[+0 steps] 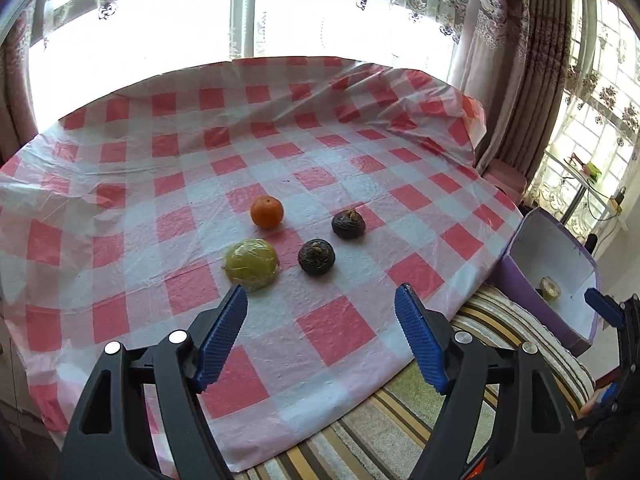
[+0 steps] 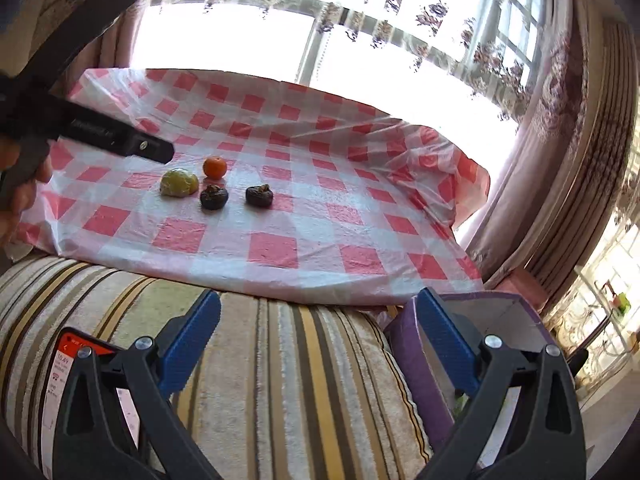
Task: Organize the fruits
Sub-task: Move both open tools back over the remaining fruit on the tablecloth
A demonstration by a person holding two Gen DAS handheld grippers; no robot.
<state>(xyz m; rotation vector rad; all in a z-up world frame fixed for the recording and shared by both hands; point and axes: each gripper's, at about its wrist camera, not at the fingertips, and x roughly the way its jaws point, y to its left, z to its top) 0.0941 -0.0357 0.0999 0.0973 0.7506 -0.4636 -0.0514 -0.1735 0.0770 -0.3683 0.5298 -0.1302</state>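
Spread wide, holding nothing: left gripper over checked cloth, right gripper over striped cushion beside purple box w/ what looks like one greenish fruit inside. Farther out on cloth, close together: wrapped green fruit, two dark fruits, then orange.

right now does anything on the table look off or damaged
The two dark fruits look shrivelled and wrinkled next to the smooth orange. The green fruit seems wrapped in plastic film. The checked tablecloth is rumpled at the far right corner. Nothing spilled.
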